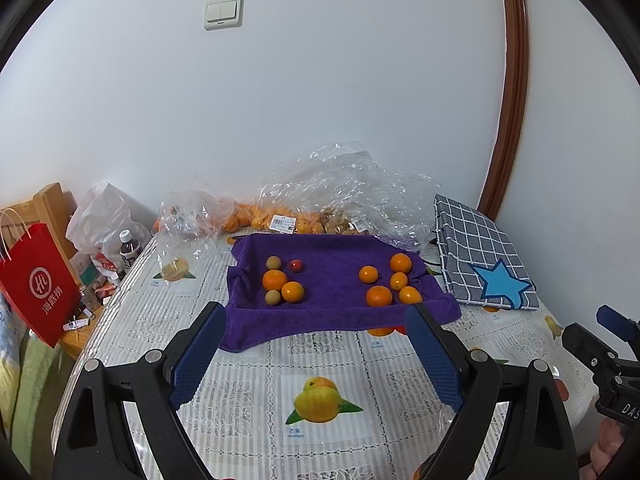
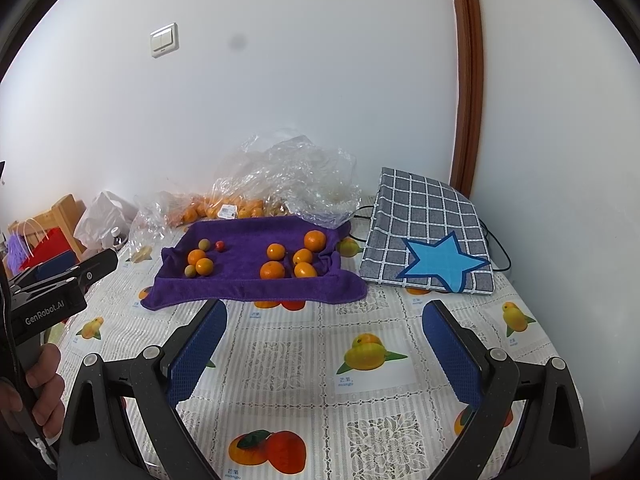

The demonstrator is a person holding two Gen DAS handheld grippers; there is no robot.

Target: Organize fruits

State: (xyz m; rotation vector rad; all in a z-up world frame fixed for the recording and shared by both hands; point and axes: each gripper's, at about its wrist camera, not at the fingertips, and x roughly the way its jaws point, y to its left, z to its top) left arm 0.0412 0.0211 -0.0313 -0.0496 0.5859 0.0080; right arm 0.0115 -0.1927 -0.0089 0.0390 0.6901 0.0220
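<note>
Mid-frame on the bench, a purple terry towel (image 1: 336, 280) carries the fruit in two groups.

Left group: two oranges (image 1: 275, 279), two small tan-green round fruits (image 1: 273, 262) and a small red fruit (image 1: 295, 265); right group: five oranges (image 1: 379, 295), well apart from the first. Left gripper (image 1: 316, 354) and right gripper (image 2: 324, 348) hover low in frame over bare fruit-print lace tablecloth (image 2: 280, 356), jaws spread wide, nothing between them. Behind the towel lie crumpled clear plastic bags (image 1: 344, 192) against the white wall; a grey checked cloth with a blue star (image 2: 428, 240) lies at right.
</note>
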